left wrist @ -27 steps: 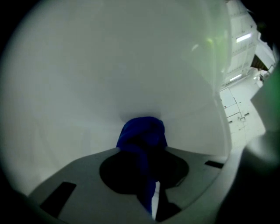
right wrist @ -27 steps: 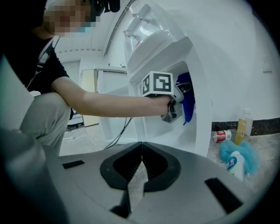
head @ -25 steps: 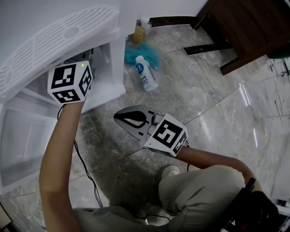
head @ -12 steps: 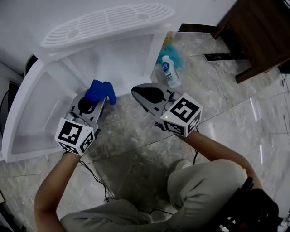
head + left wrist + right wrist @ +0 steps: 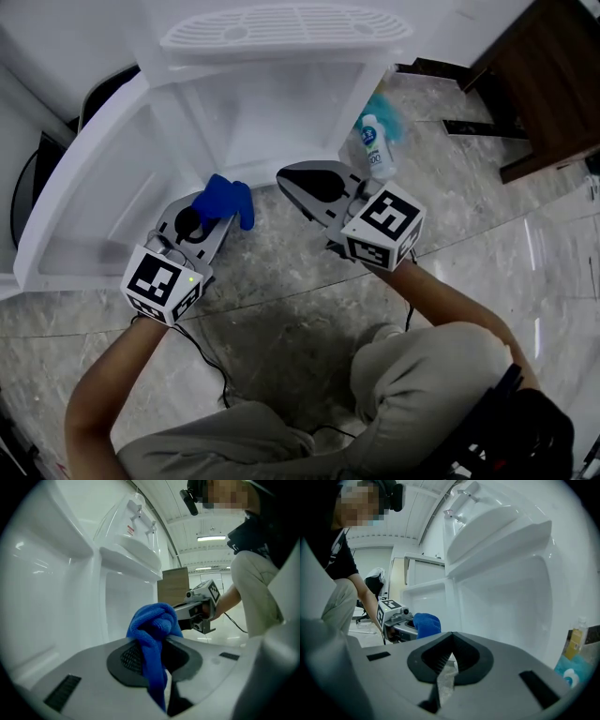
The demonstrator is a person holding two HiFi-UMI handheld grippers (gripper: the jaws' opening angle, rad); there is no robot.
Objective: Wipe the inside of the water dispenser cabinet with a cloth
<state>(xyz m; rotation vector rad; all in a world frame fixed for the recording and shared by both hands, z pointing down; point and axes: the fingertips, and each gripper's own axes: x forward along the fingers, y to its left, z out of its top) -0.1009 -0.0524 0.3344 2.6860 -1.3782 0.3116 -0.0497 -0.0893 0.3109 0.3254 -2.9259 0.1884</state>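
A bunched blue cloth (image 5: 225,201) (image 5: 152,634) (image 5: 426,624) is clamped in my left gripper (image 5: 217,208) (image 5: 150,656), which points at the open front of the white water dispenser cabinet (image 5: 246,112) (image 5: 124,602) (image 5: 501,597), just outside its lower opening. The cabinet door (image 5: 80,202) stands swung out to the left. My right gripper (image 5: 292,178) (image 5: 449,656) is shut with nothing between its jaws and hovers to the right of the cloth, near the cabinet's right front corner.
A white bottle (image 5: 376,148) lies on the marble floor (image 5: 469,225) right of the cabinet, beside something teal and fluffy (image 5: 386,112). A dark wooden cabinet (image 5: 553,84) stands at the far right. A black cable (image 5: 211,366) trails from the left gripper across the floor. My knee (image 5: 422,375) is below.
My left gripper has come out of the cabinet toward me with the blue cloth and now sits low at the opening. The right gripper has shifted up toward the cabinet. The view has swung left.
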